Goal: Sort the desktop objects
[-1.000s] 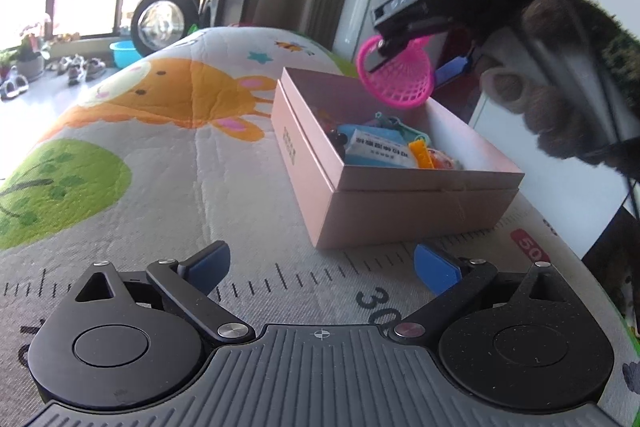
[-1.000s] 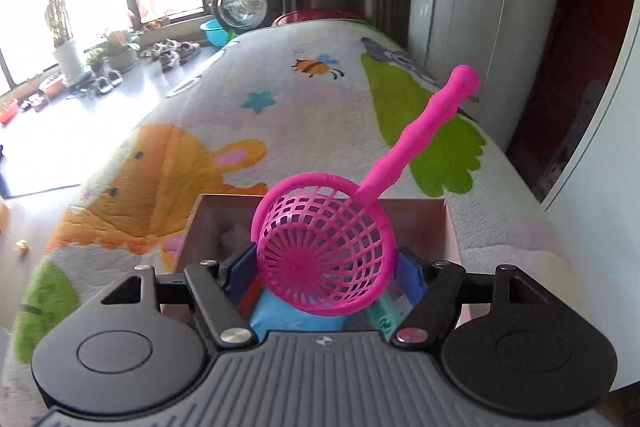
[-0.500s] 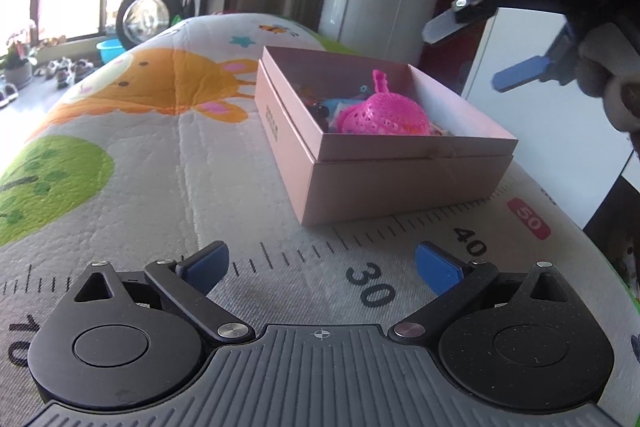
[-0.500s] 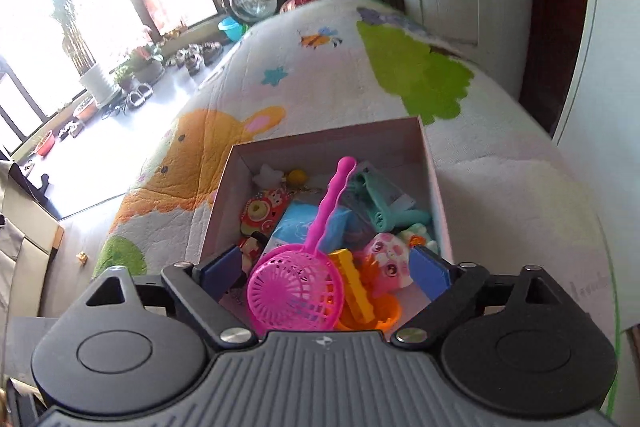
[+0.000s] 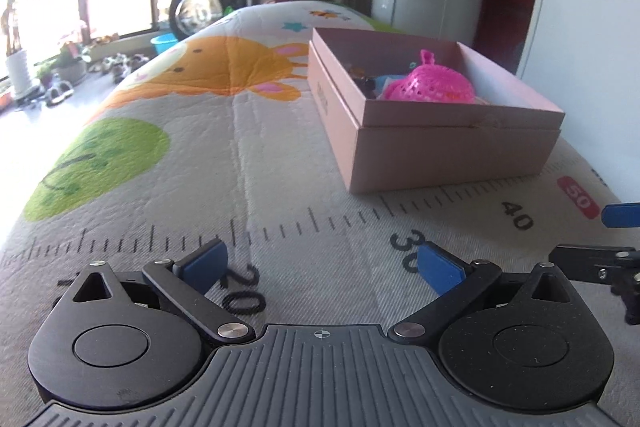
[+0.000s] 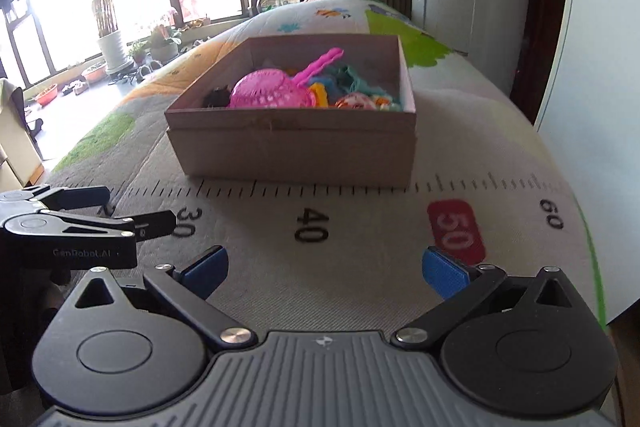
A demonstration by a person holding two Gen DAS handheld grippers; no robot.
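Lying in pink box (image 6: pixel 296 147), pink strainer (image 6: pixel 272 93) well ahead of both grippers' jaws; both spread, empty.

Open pink cardboard box (image 6: pixel 296 143), lidless, on printed mat. Contents: pink plastic mesh scoop (image 6: pixel 272 93) lying mesh-up, handle rearward, atop assorted small toys (image 6: pixel 360 101).

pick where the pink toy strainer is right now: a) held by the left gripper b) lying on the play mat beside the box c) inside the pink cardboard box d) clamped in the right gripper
c: the pink toy strainer lies in the pink cardboard box among other toys, while the right gripper and the left gripper are both open and hold nothing.
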